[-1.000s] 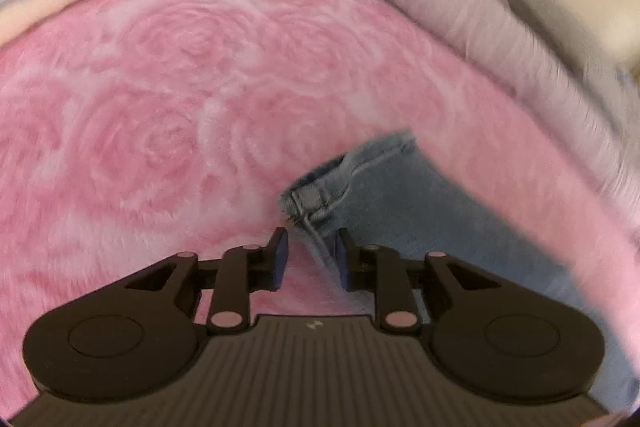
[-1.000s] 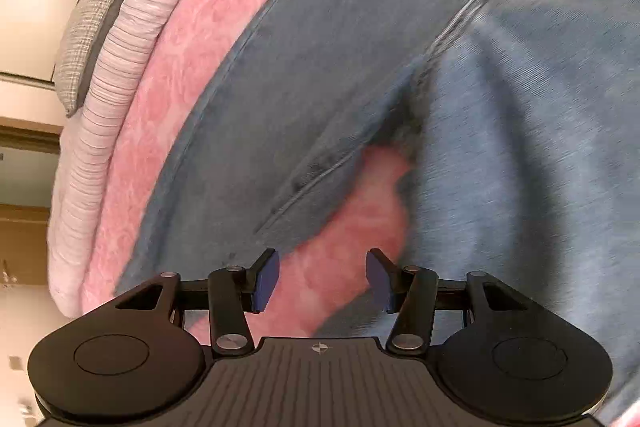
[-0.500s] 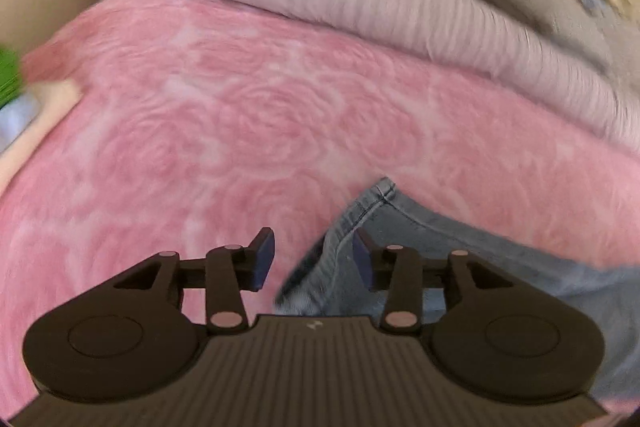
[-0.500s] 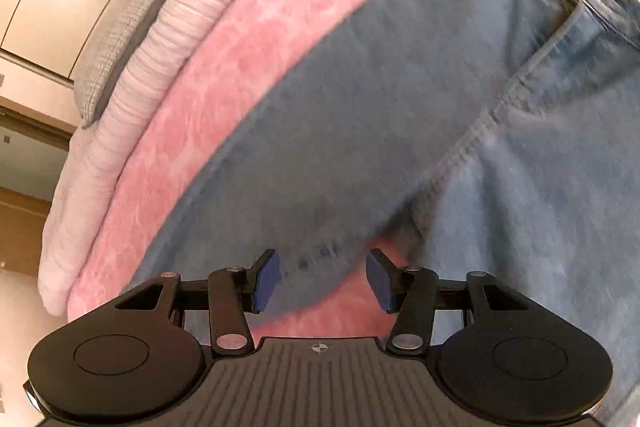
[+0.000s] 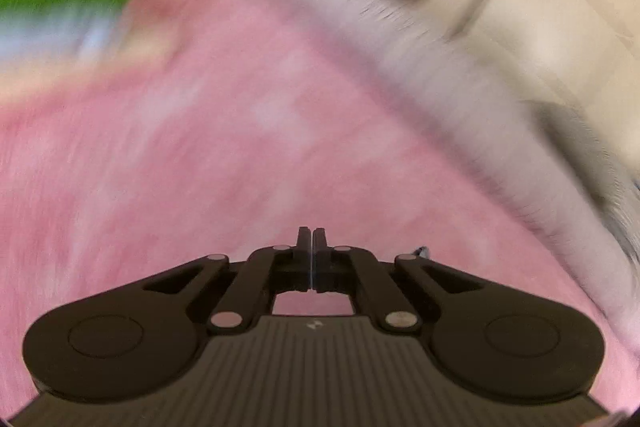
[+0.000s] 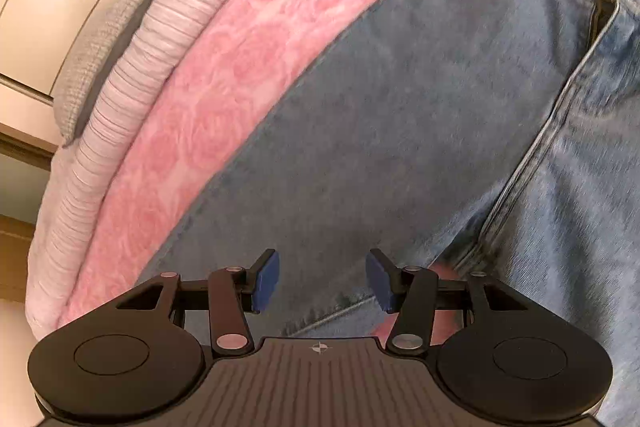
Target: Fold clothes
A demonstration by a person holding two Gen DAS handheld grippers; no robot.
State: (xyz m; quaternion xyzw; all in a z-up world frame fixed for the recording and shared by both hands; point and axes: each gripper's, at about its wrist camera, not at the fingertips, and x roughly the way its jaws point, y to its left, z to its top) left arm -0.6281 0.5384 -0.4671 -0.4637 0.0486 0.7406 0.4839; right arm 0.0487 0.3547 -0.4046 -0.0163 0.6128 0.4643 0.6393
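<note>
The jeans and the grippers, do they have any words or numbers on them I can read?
No readable words or numbers anywhere.
Jeans: only stitching and seams, no label showing.
Right gripper: a small white compass-like mark on its body, not a word.
Left gripper: a tiny white mark on its body, too small to read.
Pink blanket: blurred, rose pattern only.

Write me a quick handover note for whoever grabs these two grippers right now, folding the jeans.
Left hand-held gripper: shut, nothing visible between its fingers; its view is blurred, over the pink blanket.
Right hand-held gripper: open, hovering over the jeans, holding nothing.
Jeans lie spread on the blanket, waistband away from the right gripper, the gap between the legs by its right finger.
Done: no fold visible.
Left: grasp and fold the jeans.
</note>
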